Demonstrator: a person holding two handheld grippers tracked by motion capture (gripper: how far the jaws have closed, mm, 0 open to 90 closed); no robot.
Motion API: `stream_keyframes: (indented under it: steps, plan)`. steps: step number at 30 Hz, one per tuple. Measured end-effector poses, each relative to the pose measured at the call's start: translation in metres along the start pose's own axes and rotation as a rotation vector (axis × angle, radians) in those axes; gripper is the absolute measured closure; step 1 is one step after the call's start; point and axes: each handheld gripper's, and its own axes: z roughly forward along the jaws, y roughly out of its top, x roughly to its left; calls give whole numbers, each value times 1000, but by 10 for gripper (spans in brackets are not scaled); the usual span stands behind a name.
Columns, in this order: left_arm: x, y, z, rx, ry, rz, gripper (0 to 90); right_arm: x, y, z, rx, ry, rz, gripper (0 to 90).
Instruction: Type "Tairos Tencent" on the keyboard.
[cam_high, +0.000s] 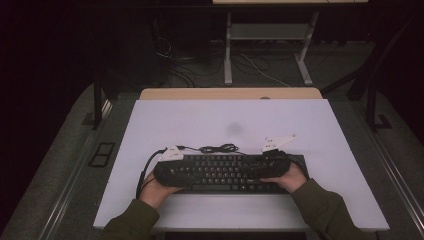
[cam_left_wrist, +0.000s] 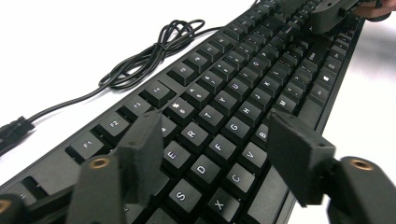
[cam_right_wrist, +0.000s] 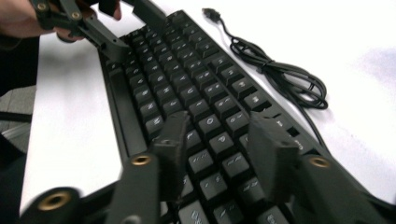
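1. The room around the table (cam_high: 150, 210) is dark; the table top is a pale sheet, and a metal stand (cam_high: 267, 32) with loose wires sits on the floor beyond its far edge.
2. A black keyboard (cam_high: 220, 172) lies flat near the table's front edge, lengthwise across it, between the person's two hands.
3. Its cable (cam_high: 217, 148) is bundled in a loose coil on the table just behind the keyboard; in the right gripper view the plug end (cam_right_wrist: 211, 13) lies free on the pale surface.
4. The left gripper (cam_left_wrist: 212, 149) is over the keyboard's left end. Its jaws stand apart above the letter keys, with several keys showing between them and nothing pinched.
5. The right gripper (cam_right_wrist: 217, 140) is over the keyboard's right end, jaws likewise spread above the keys with nothing clamped. That view is somewhat blurred, so whether the pads touch the keycaps is hard to tell.
6. From the high view, each hand (cam_high: 157, 190) grips its tool at an end of the keyboard, and olive-green sleeves (cam_high: 325, 207) come in from the bottom edge.
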Motion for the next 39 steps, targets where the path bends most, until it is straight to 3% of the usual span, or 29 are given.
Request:
stream_keyframes:
  steps: [12, 27, 39]
  plan:
    - [7, -1, -6, -9, 50, -27, 639, -3, 7, 14, -33, -23, 7, 393]
    - [11, 1, 0, 8, 66, -9, 886, -1, 16, 34, -47, -7, 14, 347]
    - [13, 0, 7, 33, 55, -15, 890, 0, 14, 37, -40, -4, 11, 332]
